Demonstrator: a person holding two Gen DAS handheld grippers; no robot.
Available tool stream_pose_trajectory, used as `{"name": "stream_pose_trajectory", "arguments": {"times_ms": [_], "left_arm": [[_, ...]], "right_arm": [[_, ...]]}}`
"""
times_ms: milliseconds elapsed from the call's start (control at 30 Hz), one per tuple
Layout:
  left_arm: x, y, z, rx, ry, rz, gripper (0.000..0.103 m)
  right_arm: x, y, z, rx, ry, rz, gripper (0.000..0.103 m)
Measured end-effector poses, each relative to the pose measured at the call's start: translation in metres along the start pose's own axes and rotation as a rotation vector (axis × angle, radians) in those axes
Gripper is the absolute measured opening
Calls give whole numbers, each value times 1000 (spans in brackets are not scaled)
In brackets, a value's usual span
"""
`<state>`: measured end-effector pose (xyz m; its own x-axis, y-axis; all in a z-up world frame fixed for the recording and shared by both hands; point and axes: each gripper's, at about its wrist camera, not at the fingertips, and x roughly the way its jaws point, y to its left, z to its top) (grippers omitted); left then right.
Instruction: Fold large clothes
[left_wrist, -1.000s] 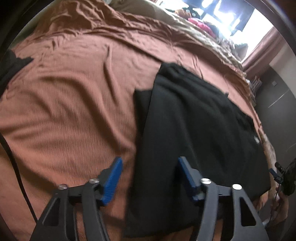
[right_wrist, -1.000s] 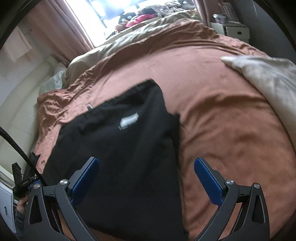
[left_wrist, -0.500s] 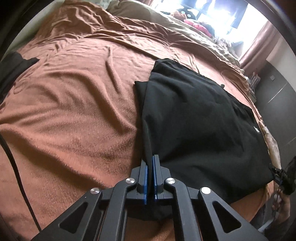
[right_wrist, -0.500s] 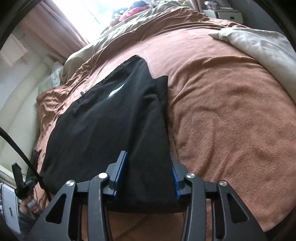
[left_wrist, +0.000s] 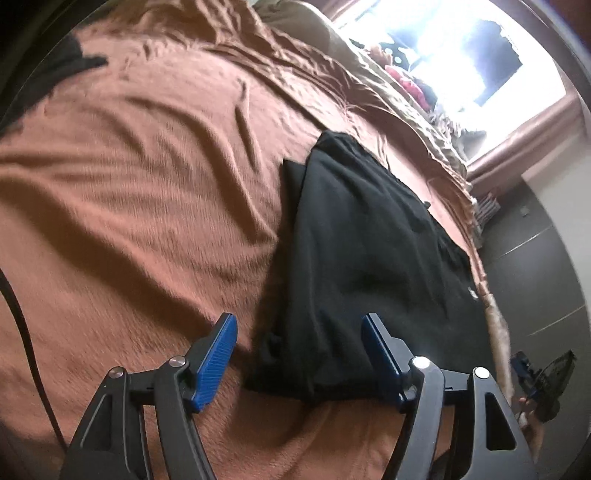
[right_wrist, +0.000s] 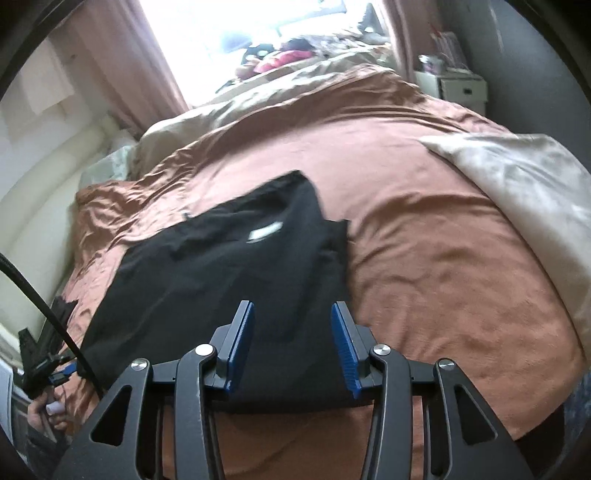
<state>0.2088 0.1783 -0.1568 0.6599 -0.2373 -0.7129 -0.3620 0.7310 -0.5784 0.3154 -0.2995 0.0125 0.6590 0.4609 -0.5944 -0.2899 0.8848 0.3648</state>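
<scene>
A black garment (left_wrist: 369, 251) lies folded lengthwise on a rust-brown bedspread (left_wrist: 129, 192). It also shows in the right wrist view (right_wrist: 229, 266), with a small white label (right_wrist: 264, 232) on top. My left gripper (left_wrist: 299, 332) is open, its blue pads either side of the garment's near left corner, which looks slightly bunched. My right gripper (right_wrist: 291, 325) is open, its pads straddling the garment's near right edge without pinching it.
A pale grey cloth (right_wrist: 524, 173) lies on the bed at the right. A beige duvet (right_wrist: 258, 99) and bright window lie at the far end. A dark item (left_wrist: 44, 70) sits at the bed's left edge. A nightstand (right_wrist: 454, 85) stands far right.
Half a second ago my left gripper was shut on the garment's near corner; now it is open and has let go. My right gripper has widened slightly and lifted back.
</scene>
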Motion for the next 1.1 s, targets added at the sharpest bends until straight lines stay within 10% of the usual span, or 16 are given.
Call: {"name": "stream_pose_trajectory", "arguments": {"times_ms": [200,333,633,1100], "left_arm": [[13,-2,-6,-20,36,-37,71],[18,-4,-5,-48,46,-49,70],[4,8,-9,-111,29,-91,29],[-9,4,-9,-96,17,-149,27]], "right_arm": [[13,55,-10,-90,37,53,41],[34,85,-20,-114,84,87,68],[71,138,-16,-165,120,82,68],[131,166,-67,-265,255,-7,48]]}}
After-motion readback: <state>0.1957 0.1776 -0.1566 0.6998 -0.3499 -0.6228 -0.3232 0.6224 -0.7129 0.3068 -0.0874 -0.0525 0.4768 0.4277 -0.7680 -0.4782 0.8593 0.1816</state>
